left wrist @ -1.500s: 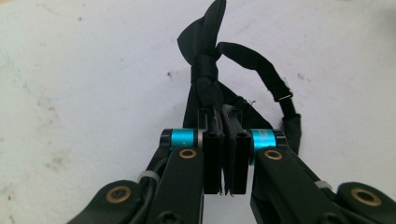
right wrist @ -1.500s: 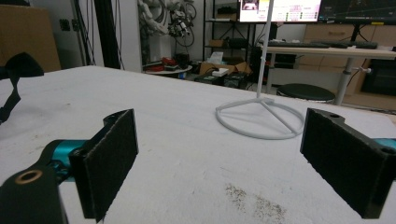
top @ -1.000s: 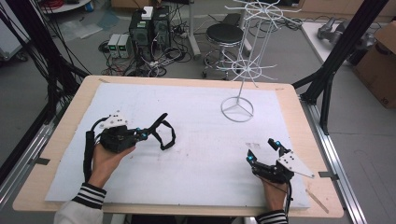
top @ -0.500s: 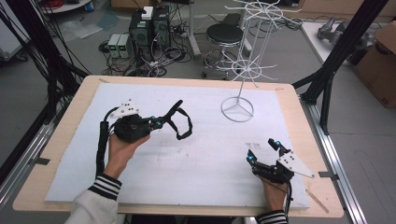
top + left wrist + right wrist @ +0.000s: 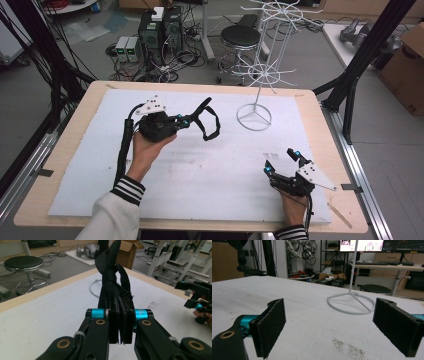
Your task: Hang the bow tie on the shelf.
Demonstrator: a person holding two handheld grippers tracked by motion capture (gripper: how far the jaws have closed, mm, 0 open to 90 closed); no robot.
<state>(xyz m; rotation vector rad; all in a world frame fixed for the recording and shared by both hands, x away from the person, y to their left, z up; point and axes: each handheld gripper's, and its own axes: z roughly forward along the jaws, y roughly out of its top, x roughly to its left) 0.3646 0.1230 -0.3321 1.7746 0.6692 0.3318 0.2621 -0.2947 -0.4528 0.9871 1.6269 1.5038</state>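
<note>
My left gripper (image 5: pixel 187 120) is above the left-middle of the white mat (image 5: pixel 200 180), shut on a black strap loop (image 5: pixel 210 120). In the left gripper view the jaws (image 5: pixel 121 326) pinch the strap's (image 5: pixel 112 270) flat layers, and the rest of it rises and hangs beyond the tips. A white wire display stand (image 5: pixel 254 117) is at the back right of the mat, its ring base (image 5: pixel 350 303) flat on the surface. My right gripper (image 5: pixel 281 161) rests near the front right, open, and its wide-apart pads (image 5: pixel 270 326) have nothing between them.
The wooden table edge (image 5: pixel 75 120) frames the mat. Behind the table are a black stool (image 5: pixel 240 37), computer boxes and cables on the floor. Black frame posts (image 5: pixel 350 75) stand at the right, and a cardboard box (image 5: pixel 407 60) lies further right.
My left hand has carried the strap to the right, away from the person and a little upward. The right gripper has stayed where it was.
</note>
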